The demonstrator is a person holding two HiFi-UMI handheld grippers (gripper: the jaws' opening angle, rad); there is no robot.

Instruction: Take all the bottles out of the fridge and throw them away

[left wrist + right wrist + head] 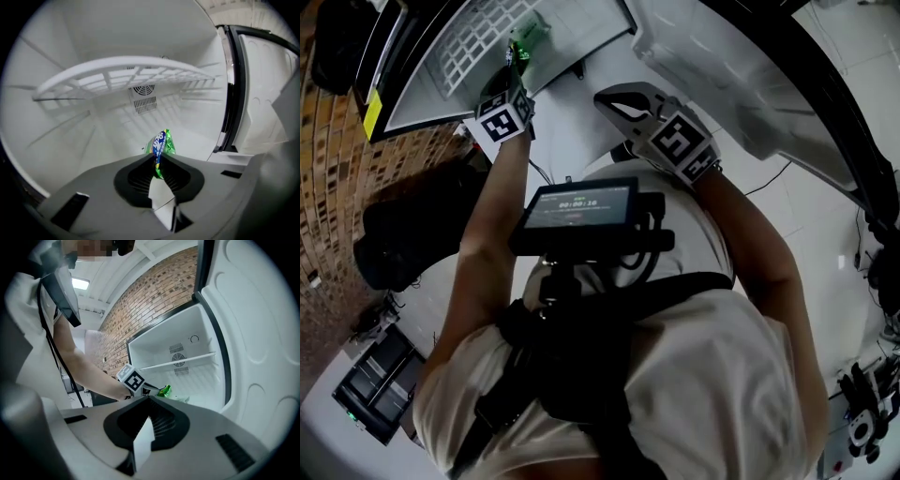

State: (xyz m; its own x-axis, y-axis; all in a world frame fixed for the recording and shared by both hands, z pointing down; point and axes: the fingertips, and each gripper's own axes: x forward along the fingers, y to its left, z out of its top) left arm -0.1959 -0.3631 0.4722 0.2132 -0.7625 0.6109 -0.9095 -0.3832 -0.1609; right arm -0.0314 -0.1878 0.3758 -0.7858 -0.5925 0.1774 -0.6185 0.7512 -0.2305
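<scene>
A: Left gripper [158,159]: jaws pinched almost together on the bottle [161,143], green with a blue label. Clamped on it, not just near it.
B: Gripped where?
A: On a thin edge, label side. The part between the pads looks squashed flat. The rest sticks out past the tips, ahead and slightly up. Can't tell how much of the body is beyond that.
B: And the gripper itself?
A: Reached into the fridge [70,51]. The shelf [126,68] is above and ahead of it, and the vent [144,91] is straight ahead on the back wall. The bottle looks low, near the fridge bottom under the jaws. Whether it touches, can't confirm.
B: Head view agree?
A: Yes. The arm is stretched in, with the bottle [528,42] at the tip of the gripper.
B: Right gripper?
A: Right gripper [149,398]: jaws together, nothing in them. It hangs outside the fridge, with the open door [253,333] to its right, facing the left one. My guess is it's kept clear because one gripper is enough for a light bottle.
B: More bottles?
A: None seen ahead of either gripper. A pale thing [183,400] lies just beside the green. It could be the same bottle's clear part.
B: Stage?
A: Grab made, I'd say. Pulling out and binning come next. A narrow pinch on a label could slip, so draw it out slowly.
</scene>
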